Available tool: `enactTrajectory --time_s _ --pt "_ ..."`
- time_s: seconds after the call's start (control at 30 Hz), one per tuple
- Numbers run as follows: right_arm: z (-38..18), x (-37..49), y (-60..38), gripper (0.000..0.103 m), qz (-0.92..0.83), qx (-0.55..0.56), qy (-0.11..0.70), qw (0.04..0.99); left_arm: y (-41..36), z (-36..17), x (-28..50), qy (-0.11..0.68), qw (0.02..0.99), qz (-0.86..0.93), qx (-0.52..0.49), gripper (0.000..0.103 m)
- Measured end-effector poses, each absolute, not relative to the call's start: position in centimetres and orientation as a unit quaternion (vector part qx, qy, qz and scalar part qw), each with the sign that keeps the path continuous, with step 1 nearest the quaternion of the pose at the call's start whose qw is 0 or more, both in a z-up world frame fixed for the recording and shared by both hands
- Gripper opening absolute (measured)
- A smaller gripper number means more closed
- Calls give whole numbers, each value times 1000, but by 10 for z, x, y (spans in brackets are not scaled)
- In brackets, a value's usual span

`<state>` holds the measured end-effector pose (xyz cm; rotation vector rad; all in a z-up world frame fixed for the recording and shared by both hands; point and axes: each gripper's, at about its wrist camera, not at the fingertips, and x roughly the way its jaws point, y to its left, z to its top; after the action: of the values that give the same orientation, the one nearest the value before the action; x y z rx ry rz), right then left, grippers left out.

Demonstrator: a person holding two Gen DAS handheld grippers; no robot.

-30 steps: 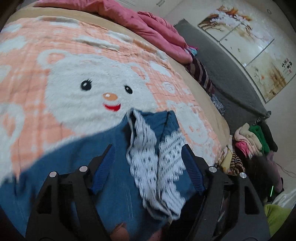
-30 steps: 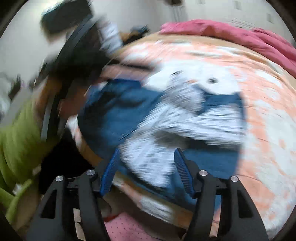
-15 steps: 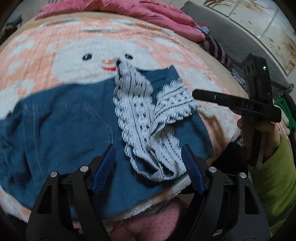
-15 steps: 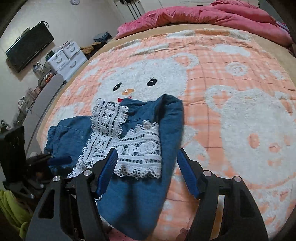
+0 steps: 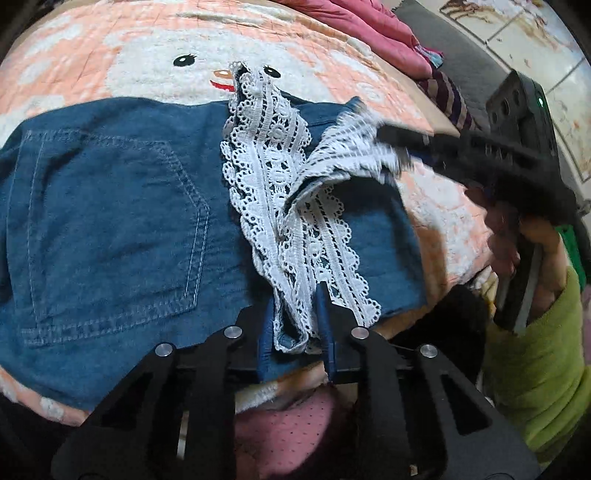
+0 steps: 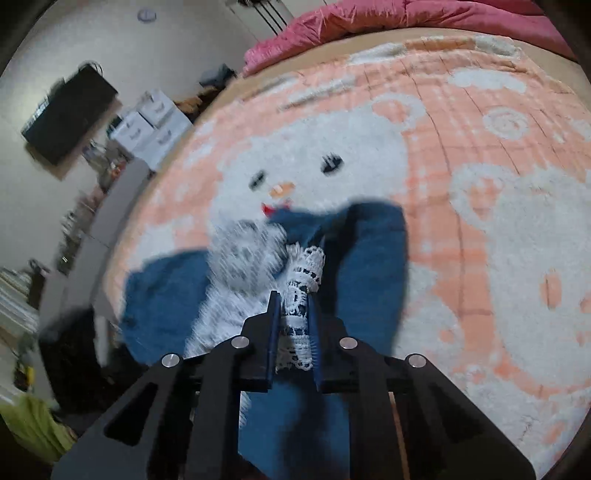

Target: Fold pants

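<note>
Half a second ago both pairs of fingers stood wide apart above the cloth; now each has closed in. Nearest, the left gripper (image 5: 295, 325) has its blue pads drawn tight on the near end of the white lace hem (image 5: 314, 240), with a fold of denim caught in the same pinch. The right gripper (image 6: 293, 332) has likewise clamped a bunched strip of lace, and in the left wrist view its black body (image 5: 480, 155) now reaches in from the right and lifts the lace at the far right leg off the cloth.

The denim pants (image 5: 110, 206) lie spread on the near edge of the bed, back pocket up on the left, lace-trimmed legs to the right. Beyond them the peach blanket (image 6: 461, 155) with its white bear face runs to the pink quilt (image 6: 406, 14) at the far side.

With both hems held, the grasp looks finished and the fold itself seems ready to begin, probably carrying the legs leftward over the seat. Blur in the right wrist view hides how much denim that pinch took.
</note>
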<state>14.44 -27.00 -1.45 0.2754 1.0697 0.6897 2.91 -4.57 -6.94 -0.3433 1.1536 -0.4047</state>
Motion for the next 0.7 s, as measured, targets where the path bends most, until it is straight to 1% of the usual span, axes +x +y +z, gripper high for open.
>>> enactTrajectory --time_s 0.13,0.17,0.33,0.37,0.43,0.5,0.53,0.63,0.7 --pt "2 172 -239 13 336 126 488 796 -40 -70 20 541 801 -190 -172 13" --pt "1 179 -229 11 338 122 491 794 -38 -71 19 542 800 -188 -178 13" --pt "-14 203 -181 11 336 83 517 783 -35 -78 16 546 795 -186 -186 14" --pt "-18 205 -175 12 337 76 524 778 -35 -77 17 546 796 -185 -186 14" --pt "-15 206 -177 19 336 84 520 781 -36 -76 17 545 797 -187 -183 15" --pt "-6 202 -186 43 337 91 504 790 -40 -74 22 544 797 -188 -181 15" --pt "1 197 -195 46 325 84 494 802 -42 -74 23 544 798 -188 -182 15" --pt "10 186 -208 48 318 72 483 812 -42 -73 24 543 797 -188 -184 15" --pt "12 177 -208 51 323 60 488 809 -42 -72 24 542 798 -188 -183 15"
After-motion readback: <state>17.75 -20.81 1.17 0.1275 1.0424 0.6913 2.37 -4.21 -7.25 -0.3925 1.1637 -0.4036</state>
